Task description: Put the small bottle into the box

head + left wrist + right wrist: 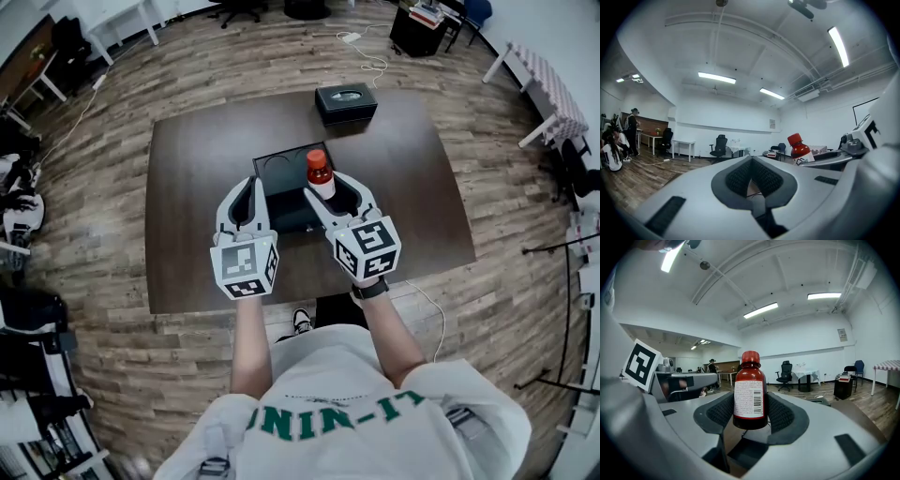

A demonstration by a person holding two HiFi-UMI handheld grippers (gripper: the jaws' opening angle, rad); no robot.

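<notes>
A small dark-red bottle [321, 174] with a red cap and a white label stands upright between the pads of my right gripper [329, 186], which is shut on it. It hangs over the right part of the black open box [273, 165] in the middle of the dark table [197, 187]. In the right gripper view the bottle [750, 391] fills the gap between the jaws [750, 411]. My left gripper [246, 187] hovers over the box's left side, shut and empty. The left gripper view has its pads [740, 176] meeting, with the bottle [800, 149] off to the right.
A black tissue box [346, 102] sits at the table's far edge. Wood floor surrounds the table, with a white cable [370, 58] beyond it. Office chairs [719, 144], tables and people [614, 150] stand far across the room.
</notes>
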